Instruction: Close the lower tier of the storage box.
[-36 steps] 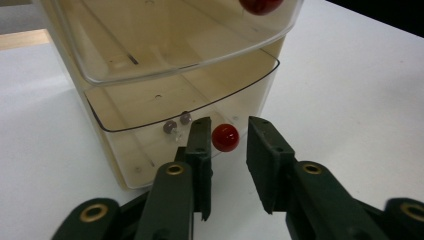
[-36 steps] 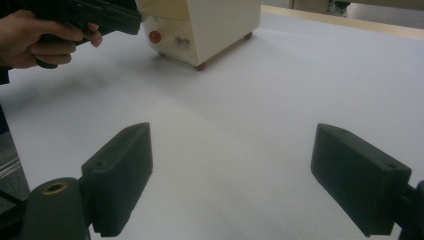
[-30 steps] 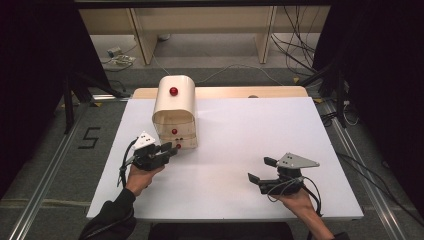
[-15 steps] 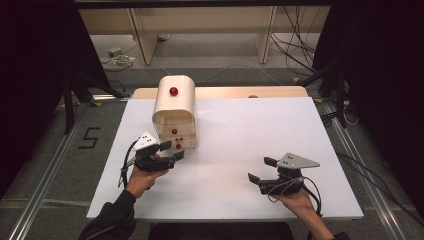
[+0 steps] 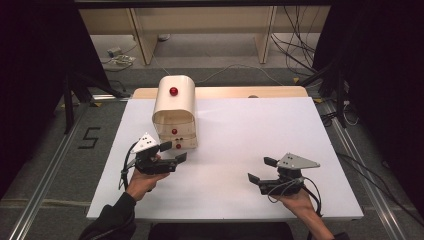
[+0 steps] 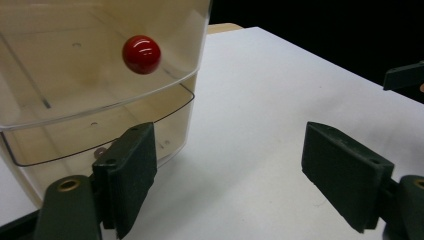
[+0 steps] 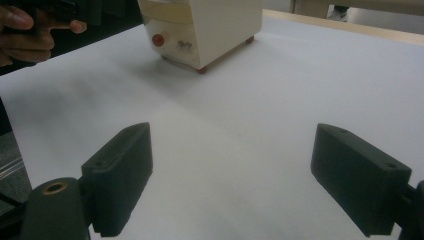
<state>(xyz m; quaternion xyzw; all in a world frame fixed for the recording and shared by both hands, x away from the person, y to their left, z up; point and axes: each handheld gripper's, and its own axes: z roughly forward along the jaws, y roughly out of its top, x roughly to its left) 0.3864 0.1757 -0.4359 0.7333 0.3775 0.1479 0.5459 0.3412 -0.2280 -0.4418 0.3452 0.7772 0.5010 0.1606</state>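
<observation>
left gripper [image 5: 176, 151]: beside the front of the small drawer box [image 5: 174, 112], jaws spread wide with nothing between them. they have just been opening; a second ago they sat narrow right at the lowest drawer's front, so this reads as a let-go.
left gripper's own view: the 2 black pads stand far apart over bare table, the clear drawer front just past the left pad, not touching it as far as i can tell.
right gripper [image 5: 261, 172]: resting low near the front right of the table [image 5: 260, 130], well apart from the box, jaws wide and empty. it sits where it did a second ago.
drawer box: cream, rounded top, upright at the left rear of the white table; 3 red knobs run down its front.
lowest drawer [image 5: 181, 143]: its front looks about flush with the box, though the high view is too small to be sure. its red knob [image 5: 178, 146] is free, just beside the left gripper.
middle knob [image 6: 141, 54]: seen close in the left gripper view, on the clear drawer front above the open pads.
what it means: the work on the lowest drawer looks finished or paused; the left hand is free to back off or go for another knob.
risk: a wide pad could nudge the light box if the hand swings left.
</observation>
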